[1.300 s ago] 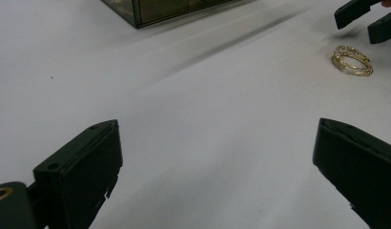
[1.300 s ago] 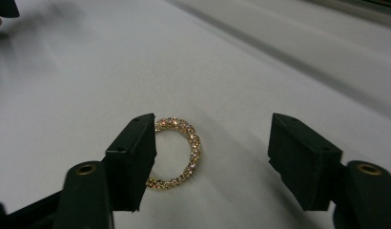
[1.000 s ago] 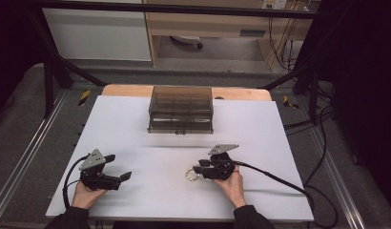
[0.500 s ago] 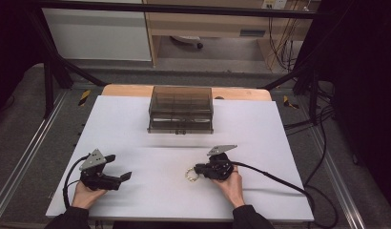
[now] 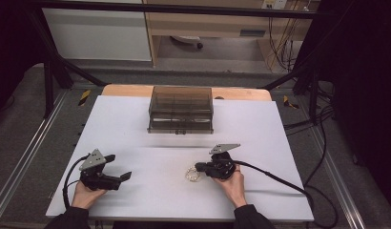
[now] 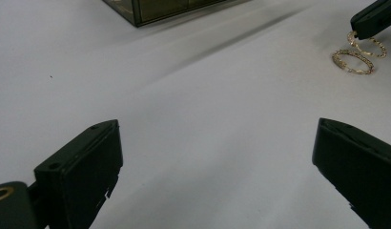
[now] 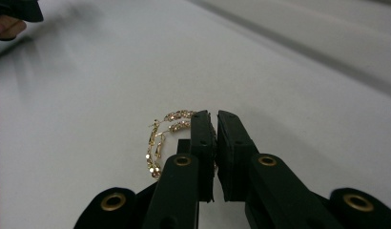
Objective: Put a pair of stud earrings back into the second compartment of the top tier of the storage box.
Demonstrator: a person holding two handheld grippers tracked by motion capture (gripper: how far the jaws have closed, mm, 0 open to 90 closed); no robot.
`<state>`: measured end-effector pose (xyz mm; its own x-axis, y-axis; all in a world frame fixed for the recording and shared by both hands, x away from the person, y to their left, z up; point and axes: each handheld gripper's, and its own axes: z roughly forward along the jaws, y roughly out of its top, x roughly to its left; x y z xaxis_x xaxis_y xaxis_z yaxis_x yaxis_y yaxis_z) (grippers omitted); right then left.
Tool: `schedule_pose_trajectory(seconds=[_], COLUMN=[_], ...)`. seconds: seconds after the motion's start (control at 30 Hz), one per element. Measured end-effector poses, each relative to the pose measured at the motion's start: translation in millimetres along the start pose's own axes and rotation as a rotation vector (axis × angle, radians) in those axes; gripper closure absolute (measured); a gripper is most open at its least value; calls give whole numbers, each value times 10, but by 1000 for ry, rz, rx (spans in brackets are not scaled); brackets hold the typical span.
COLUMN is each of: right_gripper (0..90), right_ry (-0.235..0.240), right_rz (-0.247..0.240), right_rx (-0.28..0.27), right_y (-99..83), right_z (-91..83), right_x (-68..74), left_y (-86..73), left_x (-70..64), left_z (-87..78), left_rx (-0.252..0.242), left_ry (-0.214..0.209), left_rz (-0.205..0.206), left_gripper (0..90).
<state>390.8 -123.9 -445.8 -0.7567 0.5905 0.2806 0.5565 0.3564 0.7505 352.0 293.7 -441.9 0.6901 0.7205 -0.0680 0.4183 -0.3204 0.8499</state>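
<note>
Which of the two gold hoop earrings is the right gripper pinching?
The far hoop, pinched by the right gripper; the near hoop lies free beside it.

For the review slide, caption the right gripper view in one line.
Right tool, jaws nearly shut, pinches one gold hoop earring on the white table.

Far centre of the white desk (image 5: 136, 119): smoky clear plastic drawer box (image 5: 180, 109). Nearer, right of centre: two gold hoop earrings (image 5: 192, 174), touching the right tongs (image 5: 199, 167). Near left: left tongs (image 5: 118, 168).
</note>
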Motion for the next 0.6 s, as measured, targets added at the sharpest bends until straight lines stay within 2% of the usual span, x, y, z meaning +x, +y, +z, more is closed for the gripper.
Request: schedule_pose_trajectory(seconds=[0.3, 0.6], right_gripper=[862, 862], right_ry=[-10, -31], right_rz=[-15, -28], right_rx=[-46, -64], right_y=[114, 255], right_z=[-170, -231], right_x=[82, 112], left_y=[-1, -3], left_x=[-3, -5], left_z=[5, 5], left_rx=[3, 4], left_ry=[-1, 0], left_rz=[1, 1], left_gripper=[29, 28])
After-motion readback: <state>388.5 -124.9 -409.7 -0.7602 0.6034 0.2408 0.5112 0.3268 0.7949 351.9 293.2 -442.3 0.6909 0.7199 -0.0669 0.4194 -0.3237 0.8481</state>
